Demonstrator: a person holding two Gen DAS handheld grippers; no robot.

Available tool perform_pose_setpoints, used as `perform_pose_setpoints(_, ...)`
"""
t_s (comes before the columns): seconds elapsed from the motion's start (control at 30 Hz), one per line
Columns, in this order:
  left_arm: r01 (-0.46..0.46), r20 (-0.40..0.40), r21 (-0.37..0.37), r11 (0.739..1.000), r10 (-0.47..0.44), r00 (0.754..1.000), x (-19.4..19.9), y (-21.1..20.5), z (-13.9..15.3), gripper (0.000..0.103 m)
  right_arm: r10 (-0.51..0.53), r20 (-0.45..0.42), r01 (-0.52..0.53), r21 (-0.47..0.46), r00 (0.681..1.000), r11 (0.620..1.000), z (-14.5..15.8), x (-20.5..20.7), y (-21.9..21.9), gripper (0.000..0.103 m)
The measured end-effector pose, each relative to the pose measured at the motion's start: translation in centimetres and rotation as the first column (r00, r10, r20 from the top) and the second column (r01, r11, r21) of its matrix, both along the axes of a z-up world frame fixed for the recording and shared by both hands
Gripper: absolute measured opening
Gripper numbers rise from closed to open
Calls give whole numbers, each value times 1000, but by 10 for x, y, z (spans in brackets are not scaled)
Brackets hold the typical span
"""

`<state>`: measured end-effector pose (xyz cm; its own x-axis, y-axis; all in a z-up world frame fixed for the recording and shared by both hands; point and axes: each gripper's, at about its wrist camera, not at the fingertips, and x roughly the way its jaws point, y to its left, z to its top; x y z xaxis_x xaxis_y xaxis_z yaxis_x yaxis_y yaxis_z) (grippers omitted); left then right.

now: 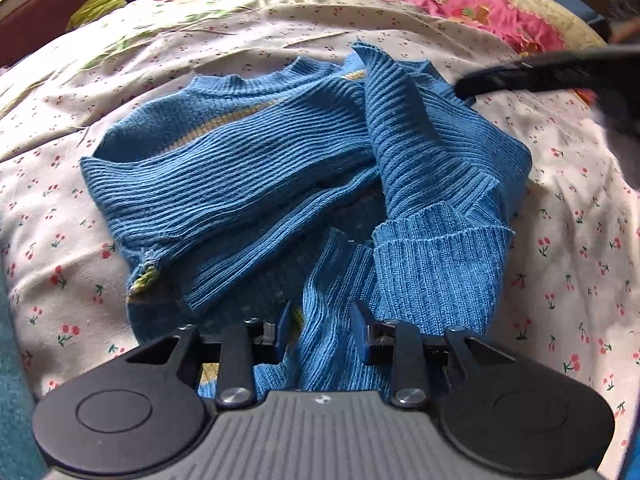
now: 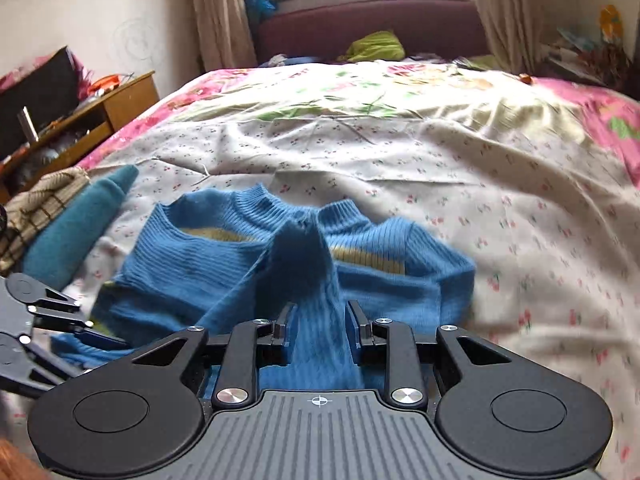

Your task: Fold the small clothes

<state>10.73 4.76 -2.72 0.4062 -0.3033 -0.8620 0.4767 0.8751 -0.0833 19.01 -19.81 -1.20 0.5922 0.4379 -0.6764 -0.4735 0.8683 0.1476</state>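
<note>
From the left wrist view, one blue ribbed knit sweater (image 1: 256, 184) with a pale yellow band lies crumpled on the white cherry-print bedsheet (image 1: 568, 240), stretching away ahead of the left gripper (image 1: 322, 326). A ribbed strip of the sweater runs between that claw's two blue-tipped fingers (image 1: 362, 320); the jaws stand partly apart, and whether the pads press the fabric cannot be told. One folded cuff lies just ahead and to the right of the fingers. The second claw enters as a dark blurred shape at the upper right, touching the sweater's far edge. From the right wrist view, the right gripper (image 2: 320, 318) has its two fingers partly apart with a raised fold of the same sweater (image 2: 192, 264) between them; the fabric fills the gap and rises into a peak just ahead. The left gripper (image 2: 86, 330) sits low at the left, at the sweater's near edge. One teal garment (image 2: 76, 224) lies further left, beside a beige knit piece (image 2: 40, 200).
</note>
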Motion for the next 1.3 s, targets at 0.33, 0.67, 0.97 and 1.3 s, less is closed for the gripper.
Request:
perform_pose_setpoints(0.33, -46, -47, -53, 998, 43, 998, 12, 7, -5, 50, 10, -91, -9, 10, 996, 1000, -24, 23, 12, 14)
perform_pose_setpoints(0.67, -123, -59, -181, 976, 114, 992, 7, 24, 12, 17, -86, -84, 98, 152, 993, 984, 4, 9, -16, 7)
perform_pose_setpoints(0.97, -285, 77, -373, 883, 335, 939, 27, 83, 63, 17, -240, 23, 222, 296, 971, 929, 41, 16, -45, 7)
perform_pose_setpoints(1.3, -502, 32, -352, 790, 547, 837, 68, 114, 10, 17, -350, -104, 361, 127, 931, 924, -33, 50, -33, 7)
